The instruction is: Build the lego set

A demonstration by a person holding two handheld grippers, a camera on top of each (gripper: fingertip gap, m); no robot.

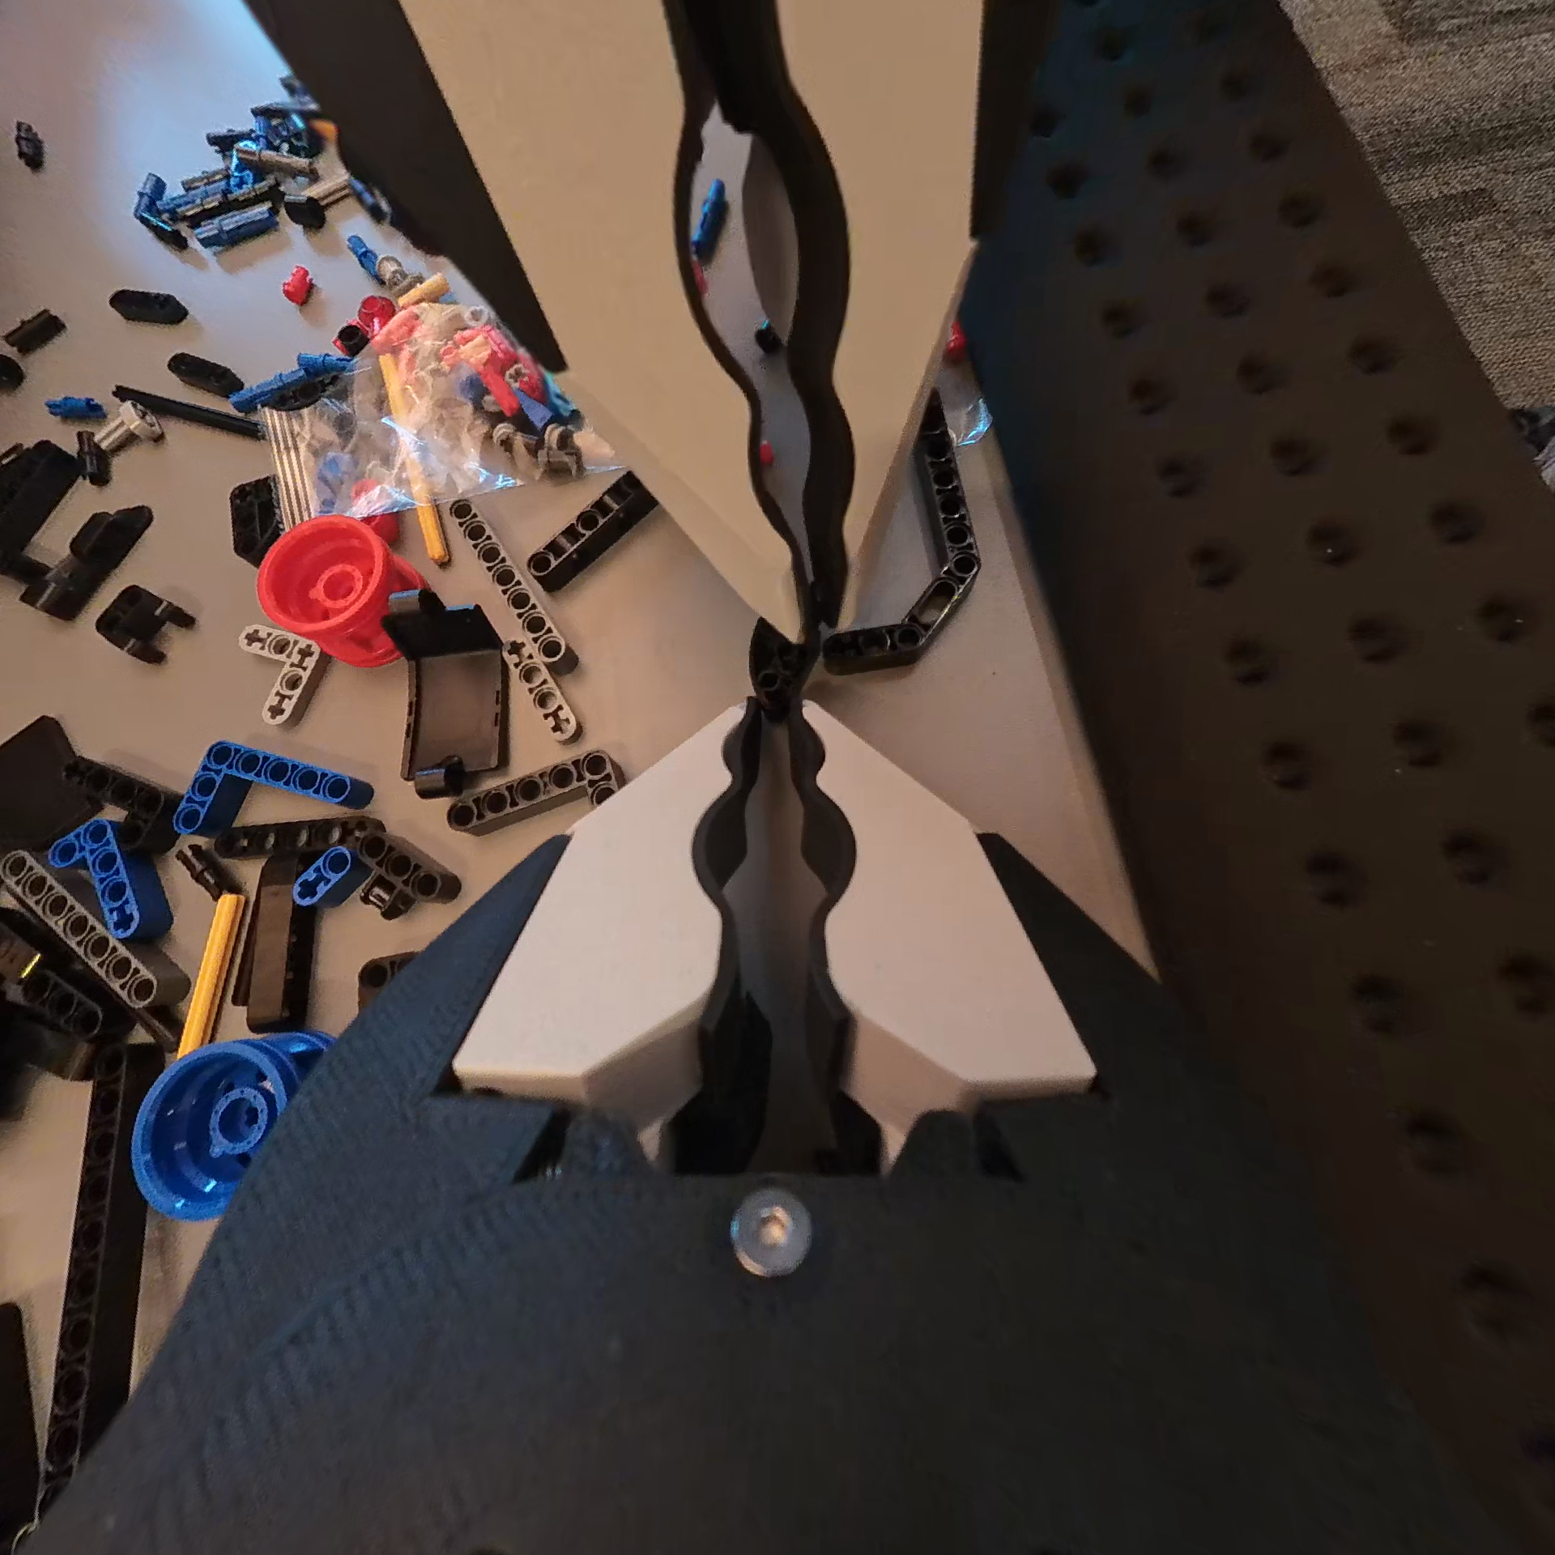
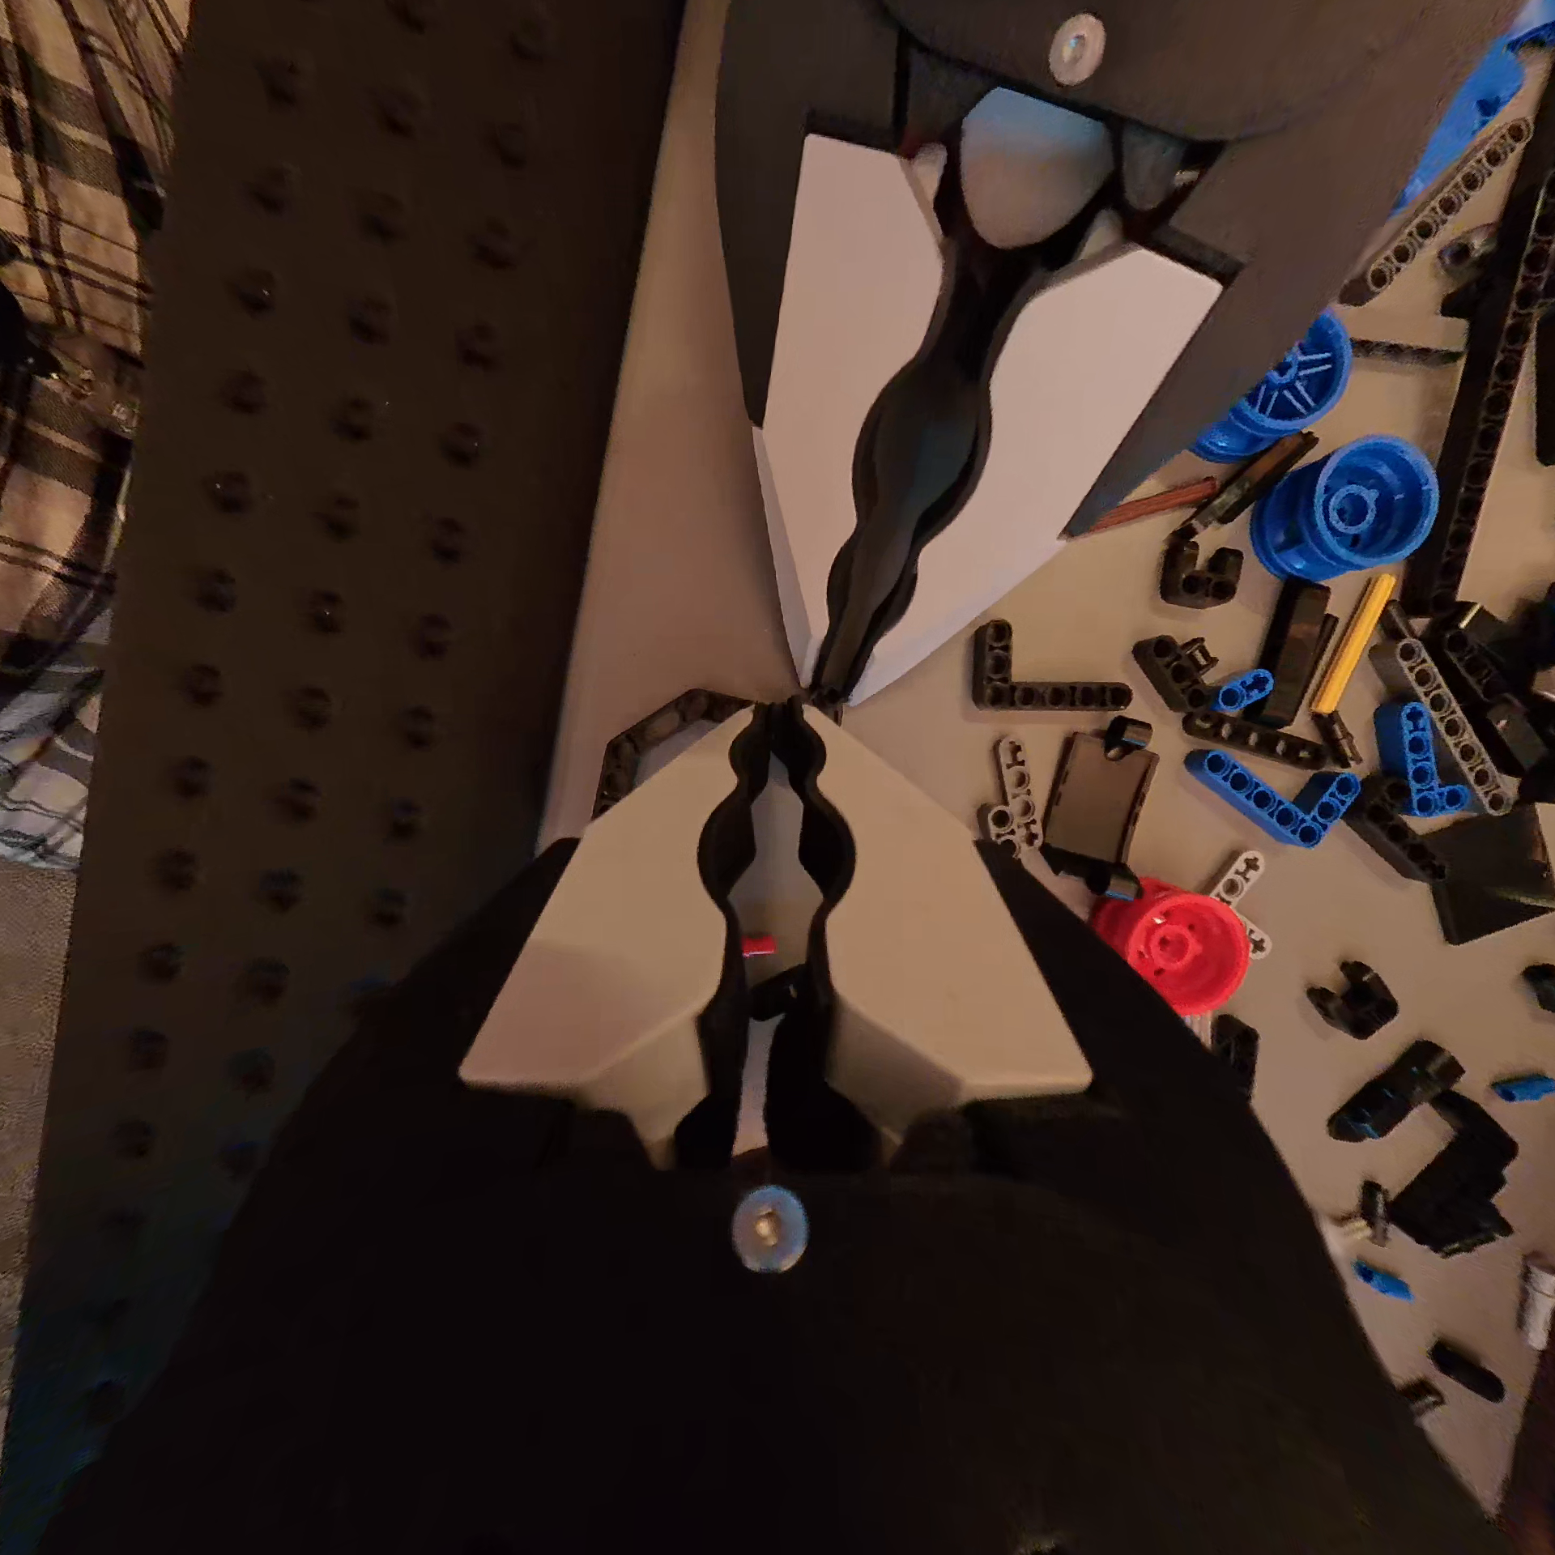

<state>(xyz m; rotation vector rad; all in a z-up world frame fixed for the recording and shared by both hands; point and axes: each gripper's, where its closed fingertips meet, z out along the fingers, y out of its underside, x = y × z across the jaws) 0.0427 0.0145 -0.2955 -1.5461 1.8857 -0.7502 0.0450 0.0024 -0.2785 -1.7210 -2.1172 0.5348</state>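
We are holding the two grippers tip to tip above the worktop (image 1: pixel 673 639), and both are pinching the same small black lego piece (image 1: pixel 781 669) from opposite ends. In the left wrist view our left gripper (image 1: pixel 778 715) is reaching up from the bottom of the picture with its jaws drawn narrow on the near end of the piece, while the right gripper (image 1: pixel 814 618) is coming down from the top, jaws likewise narrow, gripping the far end. In the right wrist view the roles are swapping: the right gripper (image 2: pixel 778 707) is closing on the piece (image 2: pixel 795 700) from below and the left gripper (image 2: pixel 829 692) is meeting it from above. The piece is short and dark, with round pin holes showing; we are seeing its long axis running along the line from one gripper to the other, though most of it is hidden between the fingertips and we cannot tell its exact shape. Just beside it a black bent lego beam (image 1: pixel 942 572) is lying flat on the worktop, its long arm pointing away along the edge of a dark studded board (image 1: pixel 1262 589). Off to the side loose parts are lying scattered: a red wheel hub (image 1: pixel 332 589), a blue wheel hub (image 1: pixel 223 1119), a blue L-shaped beam (image 1: pixel 269 778), a curved black panel (image 1: pixel 454 698), a yellow axle (image 1: pixel 210 976) and a clear bag of small parts (image 1: pixel 446 421).
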